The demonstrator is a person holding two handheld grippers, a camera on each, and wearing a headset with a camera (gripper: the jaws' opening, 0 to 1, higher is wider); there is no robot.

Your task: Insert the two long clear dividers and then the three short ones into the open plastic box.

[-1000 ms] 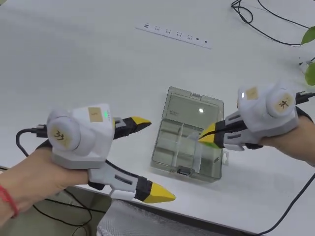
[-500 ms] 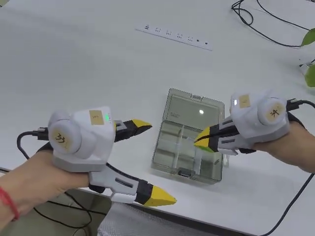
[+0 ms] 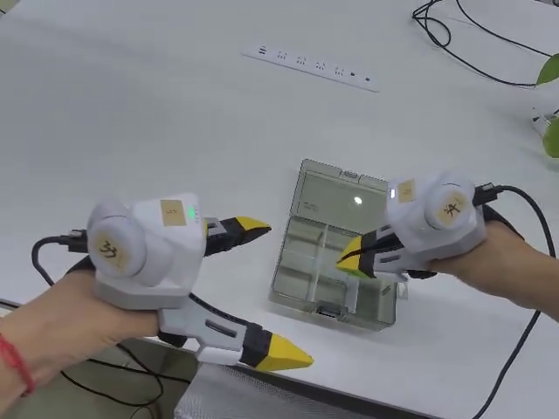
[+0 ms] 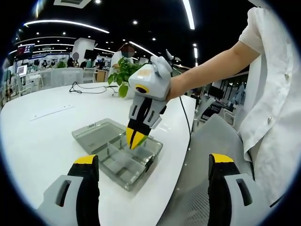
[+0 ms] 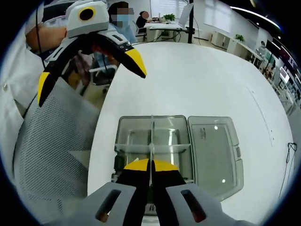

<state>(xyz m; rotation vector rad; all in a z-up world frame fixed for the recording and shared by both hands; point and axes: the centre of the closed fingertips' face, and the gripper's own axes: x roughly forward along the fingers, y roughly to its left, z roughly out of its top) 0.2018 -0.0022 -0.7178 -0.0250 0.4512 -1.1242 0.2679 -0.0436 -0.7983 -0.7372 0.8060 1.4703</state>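
The clear plastic box (image 3: 307, 262) lies near the table's front edge with its lid (image 3: 345, 190) folded open behind it. Clear dividers stand inside it. My right gripper (image 3: 349, 258) is over the box's right half, shut on a thin clear divider (image 5: 152, 136) that reaches down into the box (image 5: 136, 139). My left gripper (image 3: 271, 292) hangs left of the box, jaws wide open and empty. In the left gripper view the right gripper (image 4: 135, 139) points down into the box (image 4: 94, 136). The right gripper view has the open left gripper (image 5: 89, 73) beyond the box.
A white power strip (image 3: 306, 63) lies at the back of the white table (image 3: 131, 113). Black cables (image 3: 472, 44) and plant leaves (image 3: 550, 131) sit at the far right. A mesh chair (image 3: 218, 397) stands below the front edge.
My right gripper has moved left and lower with the divider, from the box's right edge to over its compartments. The left gripper has stayed nearly still and open.
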